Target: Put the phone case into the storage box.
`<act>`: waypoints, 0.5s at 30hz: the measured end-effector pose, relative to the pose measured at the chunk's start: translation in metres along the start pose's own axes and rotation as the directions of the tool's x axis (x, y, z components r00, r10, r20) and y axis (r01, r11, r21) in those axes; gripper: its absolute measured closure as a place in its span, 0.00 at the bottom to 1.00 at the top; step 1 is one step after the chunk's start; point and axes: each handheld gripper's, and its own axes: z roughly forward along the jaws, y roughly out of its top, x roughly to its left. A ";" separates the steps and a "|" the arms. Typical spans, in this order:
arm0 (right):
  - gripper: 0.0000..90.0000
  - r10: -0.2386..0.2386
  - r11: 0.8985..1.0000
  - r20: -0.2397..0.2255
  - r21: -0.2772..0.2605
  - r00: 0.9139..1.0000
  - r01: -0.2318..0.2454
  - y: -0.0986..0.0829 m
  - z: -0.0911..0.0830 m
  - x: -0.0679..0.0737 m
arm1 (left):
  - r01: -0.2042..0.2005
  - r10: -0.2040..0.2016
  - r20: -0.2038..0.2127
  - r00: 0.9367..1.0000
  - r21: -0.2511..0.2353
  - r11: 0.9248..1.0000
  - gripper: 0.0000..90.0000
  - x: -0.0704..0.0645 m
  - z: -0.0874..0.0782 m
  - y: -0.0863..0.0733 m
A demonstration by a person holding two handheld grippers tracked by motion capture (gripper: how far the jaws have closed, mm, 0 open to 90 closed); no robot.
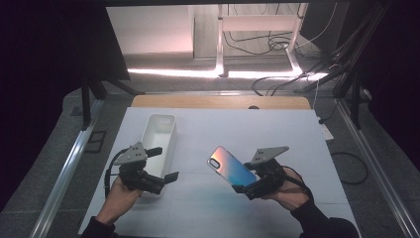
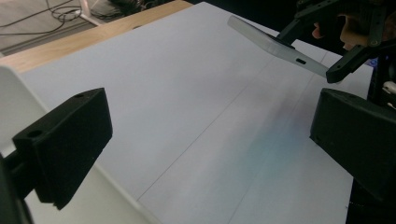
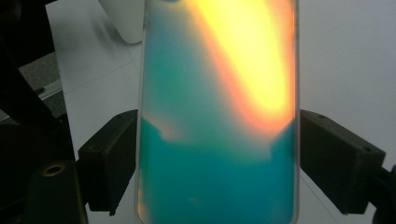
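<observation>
The right gripper point(image 1: 246, 188) is clamped on a phone case point(image 1: 232, 166) by its long edges near one end, holding it in the air, tilted, well to the right of the white bin point(image 1: 159, 144). In the right gripper view the jaws press both sides of the case point(image 3: 217, 116), whose iridescent back faces the camera. The left gripper point(image 1: 166, 166) hangs over the near end of the bin with its jaws spread and nothing between them; in the left gripper view the case point(image 2: 280, 46) shows farther off above the bench point(image 2: 196, 102).

This looks like the carrying step: the case is lifted and not yet placed. The bin seems the likely goal. The next move would call for swinging the case leftward over the bin, lowering it inside, then releasing, with the left gripper clear of the way.
</observation>
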 end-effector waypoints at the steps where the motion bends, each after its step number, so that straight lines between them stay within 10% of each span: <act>1: 0.19 0.000 1.000 0.000 0.000 1.000 0.000 0.000 0.000 0.000 | 0.000 0.000 0.000 1.000 0.000 1.000 0.00 0.000 0.000 0.000; 15: 0.19 -0.004 0.999 -0.033 -0.044 0.999 0.002 -0.007 -0.014 0.003 | -0.025 0.025 0.052 0.998 0.005 1.000 0.00 -0.009 0.018 0.016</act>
